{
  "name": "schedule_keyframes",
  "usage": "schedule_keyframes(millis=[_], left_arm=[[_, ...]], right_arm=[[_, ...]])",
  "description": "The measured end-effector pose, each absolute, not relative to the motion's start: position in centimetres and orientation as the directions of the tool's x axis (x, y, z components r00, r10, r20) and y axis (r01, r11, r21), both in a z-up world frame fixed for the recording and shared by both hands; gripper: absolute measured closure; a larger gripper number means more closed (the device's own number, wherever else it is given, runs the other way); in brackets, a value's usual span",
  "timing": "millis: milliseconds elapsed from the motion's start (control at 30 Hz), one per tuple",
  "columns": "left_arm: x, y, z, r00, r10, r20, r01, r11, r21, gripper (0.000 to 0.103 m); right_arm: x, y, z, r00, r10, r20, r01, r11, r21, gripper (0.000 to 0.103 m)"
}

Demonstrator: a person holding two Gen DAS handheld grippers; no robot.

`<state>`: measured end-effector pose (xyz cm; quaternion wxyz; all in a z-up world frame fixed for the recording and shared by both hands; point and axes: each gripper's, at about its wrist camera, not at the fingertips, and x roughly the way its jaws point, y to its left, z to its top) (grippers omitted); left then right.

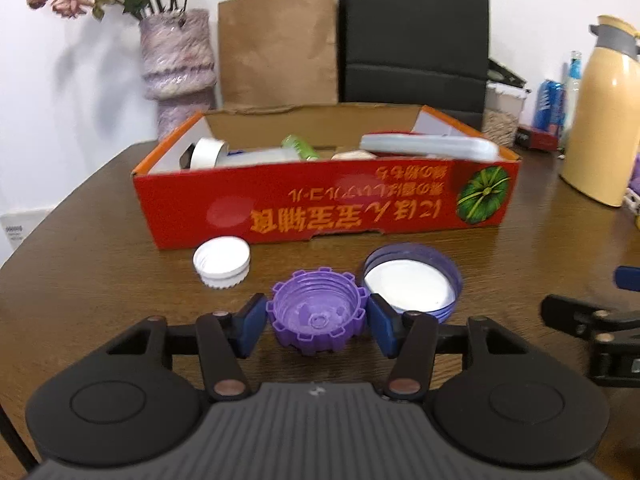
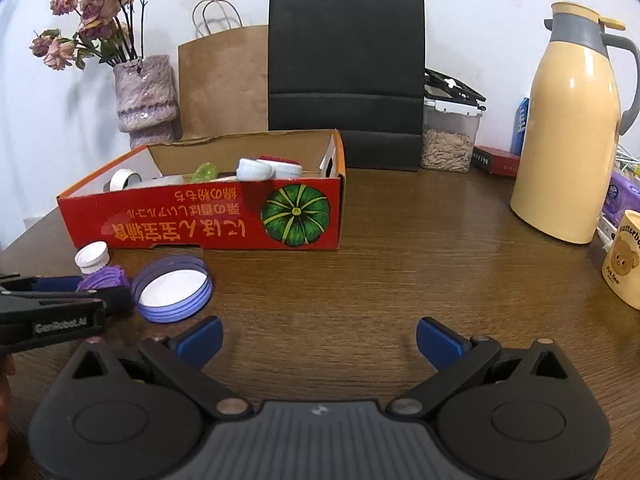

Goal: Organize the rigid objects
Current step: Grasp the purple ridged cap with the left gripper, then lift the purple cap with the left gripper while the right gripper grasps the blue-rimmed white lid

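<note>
A purple toothed bottle cap (image 1: 316,312) lies open side up on the brown table, and my left gripper (image 1: 317,322) is shut on it, one blue pad against each side. A white ribbed cap (image 1: 222,262) sits just behind on the left. To the right lies a wide blue lid with a white liner (image 1: 412,284). Behind these stands the red cardboard box (image 1: 320,200), which holds a tape roll, lids and other small items. My right gripper (image 2: 320,340) stands open over bare table with nothing between its fingers. To its left are the blue lid (image 2: 172,290) and the left gripper (image 2: 80,292).
A yellow thermos jug (image 2: 572,128) and a bear mug (image 2: 624,260) stand at the right. At the back are a vase of dried flowers (image 2: 144,96), a brown paper bag (image 2: 224,80), a black bag (image 2: 346,72) and a seed container (image 2: 450,136).
</note>
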<state>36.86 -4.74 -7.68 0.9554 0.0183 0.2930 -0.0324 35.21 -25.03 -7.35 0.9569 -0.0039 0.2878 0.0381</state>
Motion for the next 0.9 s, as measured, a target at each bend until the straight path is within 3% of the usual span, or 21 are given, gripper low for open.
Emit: schedule_keyframes(millis=[333,900], left_arm=[[35.5,-0.3,-4.3,0.89,0.002,-0.457,-0.015,1.0,-0.025,0.047],[35.8,5.5,-3.4,0.895,0.103,-0.433,-0.131,0.991,-0.036,0.047]], right_arm=[[35.4,-25.0,-7.6,0.828,0.085,-0.555,-0.085,0.996,0.025,0.0],[35.9,-21.3,-7.7,0.826,0.148,-0.544,-0.18,0.984,-0.007,0.0]])
